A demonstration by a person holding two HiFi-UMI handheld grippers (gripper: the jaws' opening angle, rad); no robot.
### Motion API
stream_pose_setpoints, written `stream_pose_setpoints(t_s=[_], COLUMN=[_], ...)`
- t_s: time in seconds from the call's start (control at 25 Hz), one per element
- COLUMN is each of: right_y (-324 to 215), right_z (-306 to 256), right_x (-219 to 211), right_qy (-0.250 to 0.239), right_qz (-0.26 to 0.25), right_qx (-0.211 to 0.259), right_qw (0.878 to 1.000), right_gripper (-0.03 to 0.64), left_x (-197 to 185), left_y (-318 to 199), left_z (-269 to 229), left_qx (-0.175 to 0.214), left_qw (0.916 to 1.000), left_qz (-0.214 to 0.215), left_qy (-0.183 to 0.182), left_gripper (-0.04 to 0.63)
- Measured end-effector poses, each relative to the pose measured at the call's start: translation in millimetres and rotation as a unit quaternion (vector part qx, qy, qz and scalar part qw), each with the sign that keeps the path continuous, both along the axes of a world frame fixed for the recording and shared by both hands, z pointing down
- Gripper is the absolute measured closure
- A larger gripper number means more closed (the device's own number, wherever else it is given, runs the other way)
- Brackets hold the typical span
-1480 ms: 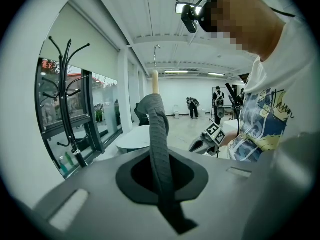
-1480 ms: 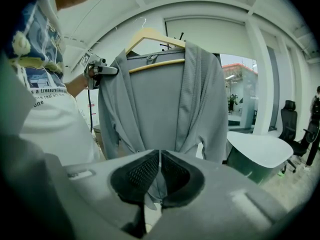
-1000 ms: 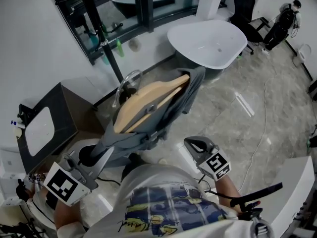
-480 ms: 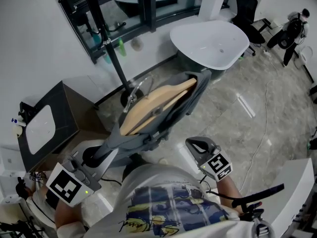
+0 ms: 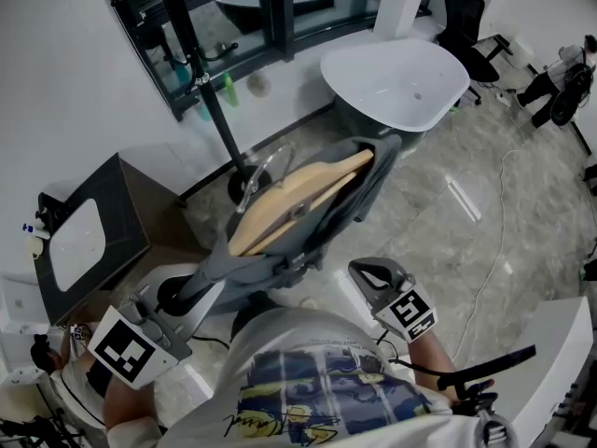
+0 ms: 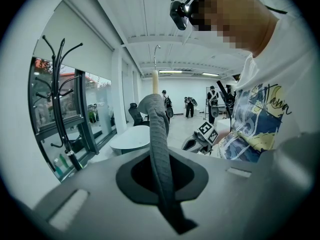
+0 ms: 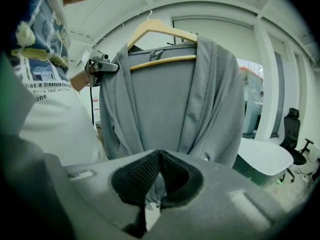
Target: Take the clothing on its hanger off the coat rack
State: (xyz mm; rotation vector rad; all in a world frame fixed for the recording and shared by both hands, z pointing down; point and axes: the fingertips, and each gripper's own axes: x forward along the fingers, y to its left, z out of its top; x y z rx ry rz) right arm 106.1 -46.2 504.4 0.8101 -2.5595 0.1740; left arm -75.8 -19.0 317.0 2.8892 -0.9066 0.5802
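A grey robe [image 5: 371, 174] hangs on a wooden hanger [image 5: 298, 199] with a metal hook, held up in front of me, apart from the black coat rack [image 5: 201, 77]. My left gripper [image 5: 177, 308] is shut on the robe's shoulder fabric; in the left gripper view that fabric [image 6: 159, 129] runs as a grey strip between the jaws [image 6: 162, 156], with the rack [image 6: 59, 89] at the left. My right gripper [image 5: 366, 271] sits low by my waist, shut and empty. The right gripper view shows its jaws [image 7: 159, 156] below the robe [image 7: 165, 99], hanger [image 7: 160, 26] and left gripper [image 7: 102, 66].
A white oval tub [image 5: 392, 77] stands behind the robe. A dark cabinet with a white basin [image 5: 93, 231] is at the left. An office chair [image 5: 462, 12] and a person [image 5: 560, 73] are at the far right. A cable [image 5: 494, 250] lies on the marble floor.
The robe on its hanger has drifted slightly right, away from the rack's pole. Both grippers keep their places. The person in the background has walked to the right.
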Motion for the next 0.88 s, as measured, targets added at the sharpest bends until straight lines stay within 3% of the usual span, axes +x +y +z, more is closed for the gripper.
stream_pose_setpoints(t_s=[0.64, 0.88], right_y=[-11.5, -10.2], right_z=[4.7, 11.5], right_x=[-5.2, 2.9], right_qy=[-0.004, 0.004], right_qz=[0.016, 0.034], right_qx=[0.003, -0.008], right_qw=[1.0, 0.999], right_gripper=[0.615, 0.615], left_x=[-8.4, -14.1], left_y=[-25.5, -46.3], left_z=[9.2, 21.8], left_qx=[-0.012, -0.035], left_qw=[0.9999, 0.9993], left_qz=[0.006, 0.013], left_qy=[-0.003, 0.006], left_gripper=[0.589, 0.589])
